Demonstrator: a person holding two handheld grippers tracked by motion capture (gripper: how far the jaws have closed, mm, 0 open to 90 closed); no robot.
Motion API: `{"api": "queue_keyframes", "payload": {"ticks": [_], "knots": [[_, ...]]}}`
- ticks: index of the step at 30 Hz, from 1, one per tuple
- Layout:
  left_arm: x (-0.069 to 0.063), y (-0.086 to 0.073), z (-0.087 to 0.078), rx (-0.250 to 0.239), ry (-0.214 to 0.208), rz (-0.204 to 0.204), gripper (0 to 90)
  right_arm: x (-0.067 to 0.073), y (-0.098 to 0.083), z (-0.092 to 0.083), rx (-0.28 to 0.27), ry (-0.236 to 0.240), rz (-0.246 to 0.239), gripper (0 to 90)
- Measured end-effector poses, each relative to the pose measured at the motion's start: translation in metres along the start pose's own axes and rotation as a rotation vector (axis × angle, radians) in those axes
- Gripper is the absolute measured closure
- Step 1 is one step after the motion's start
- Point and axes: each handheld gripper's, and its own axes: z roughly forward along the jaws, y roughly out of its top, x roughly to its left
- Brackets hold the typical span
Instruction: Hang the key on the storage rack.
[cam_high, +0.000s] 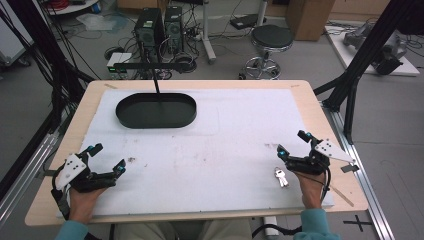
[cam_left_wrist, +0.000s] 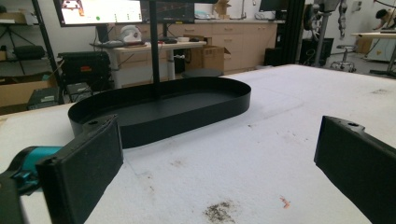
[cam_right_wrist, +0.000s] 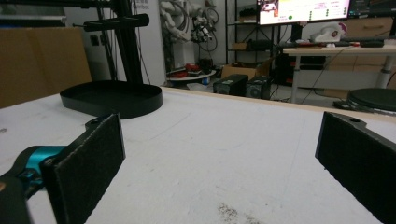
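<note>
A black oval tray (cam_high: 156, 110) with an upright post and crossbar stands on the white mat at the back left; it also appears ahead of the left jaws as the tray (cam_left_wrist: 163, 109) and far off to the left as the tray (cam_right_wrist: 112, 99). A small bunch of silver keys (cam_high: 281, 177) lies on the mat just left of my right hand. My left gripper (cam_high: 107, 158) rests open at the front left, nothing between its jaws. My right gripper (cam_high: 293, 143) is open at the front right, also with nothing in it.
The white mat (cam_high: 200, 145) covers most of the wooden table (cam_high: 320, 115) and carries a few dark smudges (cam_left_wrist: 219, 212). Beyond the table stand computer towers (cam_high: 159, 27), a stool (cam_high: 270, 42) and black frame struts (cam_high: 365, 55).
</note>
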Motion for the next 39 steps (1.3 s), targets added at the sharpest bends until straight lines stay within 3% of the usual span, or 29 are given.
{"api": "queue_keyframes", "payload": {"ticks": [2,4,6,12,13,14,18,22,25,26,28,32,39], "knots": [[0.0,0.0,0.0,0.0,0.001,-0.006,1.7,-0.002,0.01,-0.001,0.051,0.038,-0.007,0.5],[0.001,0.0,0.0,0.0,0.001,-0.007,1.7,-0.005,0.019,-0.001,0.064,0.1,0.008,0.5],[0.0,0.0,0.0,-0.003,0.003,-0.006,1.7,-0.006,0.031,-0.001,0.089,0.136,-0.007,0.6],[0.001,0.0,0.0,0.001,0.003,-0.007,1.7,-0.008,0.068,0.001,0.212,0.216,-0.123,0.6],[0.001,0.0,0.0,0.001,0.003,-0.007,1.7,-0.008,0.068,0.001,0.212,0.216,-0.123,0.6],[0.001,0.0,0.0,-0.003,0.003,-0.02,1.7,-0.007,0.078,0.002,0.265,0.239,-0.167,0.6],[0.001,0.0,0.0,-0.004,0.002,-0.017,1.7,-0.008,0.088,0.003,0.353,0.269,-0.214,0.6],[0.001,0.0,0.0,-0.004,0.002,-0.016,1.7,-0.009,0.089,0.005,0.421,0.299,-0.258,0.7],[0.001,0.0,0.0,-0.005,0.003,-0.015,1.7,-0.01,0.086,0.007,0.469,0.32,-0.253,1.4],[0.001,0.0,0.0,-0.005,0.002,-0.013,1.7,-0.01,0.085,0.008,0.491,0.346,-0.24,5.7],[0.001,0.0,0.0,-0.006,0.002,-0.016,1.7,-0.01,0.082,0.009,0.512,0.362,-0.26,5.7],[0.001,0.0,-0.001,-0.006,0.0,-0.015,1.7,-0.009,0.076,0.011,0.584,0.371,-0.285,5.7],[0.001,0.0,0.0,-0.007,0.001,-0.014,1.7,-0.01,0.068,0.014,0.647,0.388,-0.272,5.7]]}}
